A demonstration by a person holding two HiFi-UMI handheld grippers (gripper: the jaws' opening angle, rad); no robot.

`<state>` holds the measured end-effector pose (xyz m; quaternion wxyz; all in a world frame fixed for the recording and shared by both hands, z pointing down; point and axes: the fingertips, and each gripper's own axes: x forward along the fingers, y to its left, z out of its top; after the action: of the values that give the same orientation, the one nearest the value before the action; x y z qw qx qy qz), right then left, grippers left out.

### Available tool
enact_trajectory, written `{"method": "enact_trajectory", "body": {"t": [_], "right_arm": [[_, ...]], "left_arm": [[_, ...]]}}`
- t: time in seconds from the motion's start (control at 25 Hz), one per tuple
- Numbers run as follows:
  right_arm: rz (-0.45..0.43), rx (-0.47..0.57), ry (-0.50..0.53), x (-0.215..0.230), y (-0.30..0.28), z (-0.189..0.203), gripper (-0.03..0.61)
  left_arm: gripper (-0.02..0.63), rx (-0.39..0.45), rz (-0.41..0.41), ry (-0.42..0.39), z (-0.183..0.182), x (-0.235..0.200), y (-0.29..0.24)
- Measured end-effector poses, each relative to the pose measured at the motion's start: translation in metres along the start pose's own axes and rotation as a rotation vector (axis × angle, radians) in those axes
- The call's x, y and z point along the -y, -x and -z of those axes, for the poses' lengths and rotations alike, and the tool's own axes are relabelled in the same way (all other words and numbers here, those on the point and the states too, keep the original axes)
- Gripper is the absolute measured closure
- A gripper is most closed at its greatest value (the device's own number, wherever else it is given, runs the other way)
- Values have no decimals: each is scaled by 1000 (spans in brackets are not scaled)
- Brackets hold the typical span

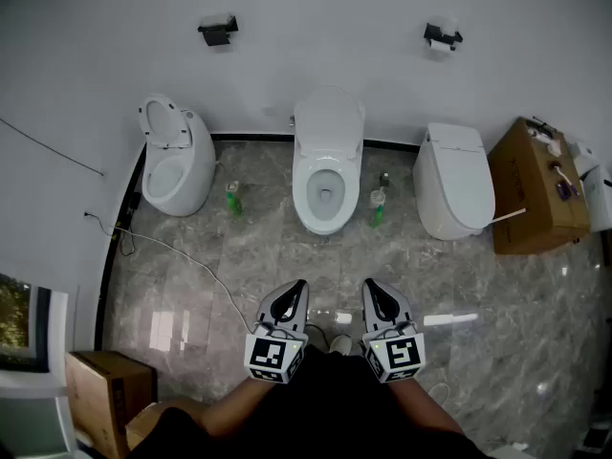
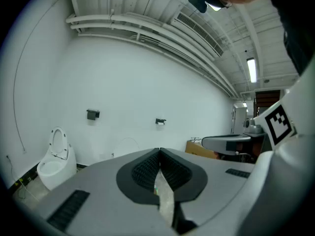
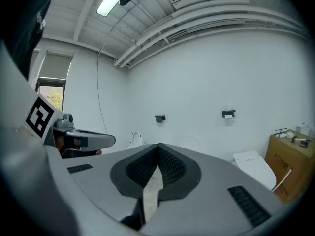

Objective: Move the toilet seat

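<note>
- The open floor (image 1: 459, 285) between us and the row of fixtures gives free room. Only a thin cable (image 1: 182, 254) crosses it, running from the left wall toward our feet.
- The gaps between the fixtures are narrower. One green bottle (image 1: 232, 198) stands between the left toilet (image 1: 180, 172) and the middle toilet (image 1: 327, 213), and another green bottle (image 1: 377, 207) stands just right of the middle one, with a smaller bottle (image 1: 384, 178) behind it.
- On the right, a cardboard box (image 1: 532, 191) stands close beside the right toilet (image 1: 454, 185). A second box (image 1: 103, 390) sits at the lower left, near a window (image 1: 17, 316).
- The floor is glossy grey marbled tile, and the wall (image 1: 325, 36) behind is plain white with a dark skirting.
- We count three toilets, two wall paper holders (image 1: 218, 30) (image 1: 442, 35), three bottles and two boxes.
- The toilet seat (image 1: 307, 187) lies down around the middle bowl, with its lid up against the wall. The left toilet has its seat raised, and the right one is closed.
- Our left gripper (image 1: 296, 287) and right gripper (image 1: 372, 287) are side by side, low and well apart from the toilets. Both are clenched with nothing between the jaws.
</note>
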<state>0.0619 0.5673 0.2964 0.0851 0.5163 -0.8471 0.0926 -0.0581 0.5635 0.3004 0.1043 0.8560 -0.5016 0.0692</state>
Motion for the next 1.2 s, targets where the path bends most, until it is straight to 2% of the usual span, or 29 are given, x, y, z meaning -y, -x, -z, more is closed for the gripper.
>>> {"method": "enact_trajectory", "body": {"t": [0.32,0.56,0.92,1.08,1.2], "right_arm": [[-6,21,-4,22,34,-4,549],[12,96,-16,34,47,-7,548],[52,63,-50,49,24,12,548],[122,46,-64,59,5,8,548],[117,38,-58,69,-11,9,547]], "left_arm": [[598,27,-57,-23,-1,37,2],[598,50,-76,-33,-3,53,6],[598,8,-78,12,13,30,-15],[598,2,-54,5,10,10,-36],[598,6,-41,-1,5,-7,-57]]}}
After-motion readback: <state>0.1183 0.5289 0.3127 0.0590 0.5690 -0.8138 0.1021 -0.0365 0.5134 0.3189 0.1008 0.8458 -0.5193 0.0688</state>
